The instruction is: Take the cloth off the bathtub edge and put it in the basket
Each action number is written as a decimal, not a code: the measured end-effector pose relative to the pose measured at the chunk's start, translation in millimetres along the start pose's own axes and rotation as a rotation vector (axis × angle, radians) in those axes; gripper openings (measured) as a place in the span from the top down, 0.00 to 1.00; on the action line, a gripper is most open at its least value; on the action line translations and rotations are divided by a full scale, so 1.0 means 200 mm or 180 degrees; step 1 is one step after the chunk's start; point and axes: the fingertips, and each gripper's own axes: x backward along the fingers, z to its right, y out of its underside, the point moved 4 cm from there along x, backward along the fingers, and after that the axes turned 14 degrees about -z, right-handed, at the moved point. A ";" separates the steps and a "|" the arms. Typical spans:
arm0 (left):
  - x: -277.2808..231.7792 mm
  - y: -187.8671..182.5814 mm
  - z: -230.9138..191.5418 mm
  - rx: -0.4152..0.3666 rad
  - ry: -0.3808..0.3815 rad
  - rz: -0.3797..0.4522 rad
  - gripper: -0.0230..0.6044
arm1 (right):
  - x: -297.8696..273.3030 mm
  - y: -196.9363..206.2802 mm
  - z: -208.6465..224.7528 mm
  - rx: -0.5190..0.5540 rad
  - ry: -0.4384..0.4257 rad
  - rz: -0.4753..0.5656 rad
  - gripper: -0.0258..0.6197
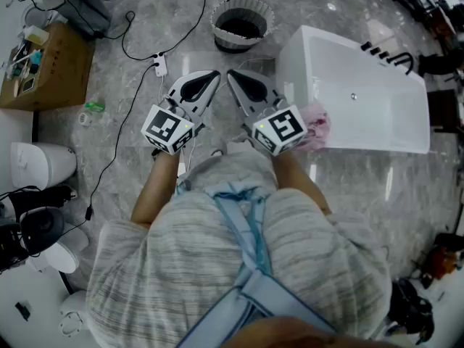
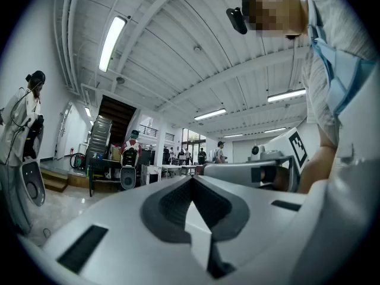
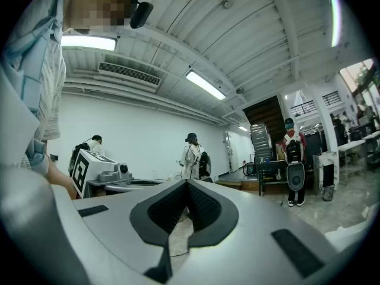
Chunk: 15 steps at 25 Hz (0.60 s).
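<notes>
Indoors, a person is holding the left gripper (image 1: 212, 77) and the right gripper (image 1: 234, 76) level and side by side above a glossy, grey-veined marble floor (image 1: 181, 20). Both pairs of jaws are pressing fully together and gripping nothing. In the left gripper view, the dark ribbed pads (image 2: 172, 202) are meeting at a point with only open room ahead of them. The right gripper view is showing the same clenched, empty tips. The pink cloth (image 1: 317, 125), soft and crumpled, is lying on the near corner of the smooth white rectangular bathtub (image 1: 377, 114). It is sitting just beside the right gripper's marker cube (image 1: 281, 129). The round basket (image 1: 250, 6), pale and ribbed outside and dark within, is standing on the floor beyond the gripper tips, near the tub's far corner.
</notes>
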 end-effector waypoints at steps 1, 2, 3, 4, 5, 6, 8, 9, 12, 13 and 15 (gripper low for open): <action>0.00 0.00 0.00 -0.0001 0.0004 -0.0001 0.96 | 0.00 0.00 0.00 -0.0007 0.0000 0.0000 0.96; 0.00 0.00 0.00 -0.0002 0.0007 -0.0002 0.96 | 0.00 0.00 -0.01 -0.0012 -0.0001 0.0000 0.96; 0.00 0.00 0.01 -0.0003 0.0009 -0.0001 0.96 | 0.00 0.00 -0.01 -0.0015 -0.0002 -0.0001 0.96; 0.01 0.00 0.01 -0.0004 0.0010 0.0001 0.96 | 0.00 0.00 -0.01 -0.0017 -0.0004 -0.0004 0.96; 0.01 -0.01 0.01 -0.0004 0.0009 0.0003 0.96 | 0.00 0.00 -0.02 -0.0021 -0.0007 -0.0009 0.96; 0.01 -0.01 0.01 -0.0002 0.0007 0.0004 0.96 | 0.00 0.00 -0.02 -0.0025 -0.0008 -0.0015 0.96; 0.01 -0.01 0.00 0.0008 0.0005 0.0006 0.96 | 0.00 0.00 -0.02 -0.0030 -0.0008 -0.0025 0.96; 0.01 -0.01 0.00 0.0012 0.0004 0.0007 0.96 | 0.00 0.00 -0.02 -0.0031 -0.0007 -0.0029 0.96; 0.01 0.00 0.00 0.0019 0.0004 0.0007 0.96 | 0.00 0.00 -0.02 -0.0032 -0.0014 -0.0032 0.96; 0.01 0.00 0.00 0.0020 0.0006 0.0009 0.96 | -0.01 0.00 -0.02 -0.0031 -0.0018 -0.0035 0.96; 0.01 0.00 0.00 0.0025 0.0006 0.0010 0.96 | -0.01 0.00 -0.03 -0.0025 -0.0028 -0.0049 0.96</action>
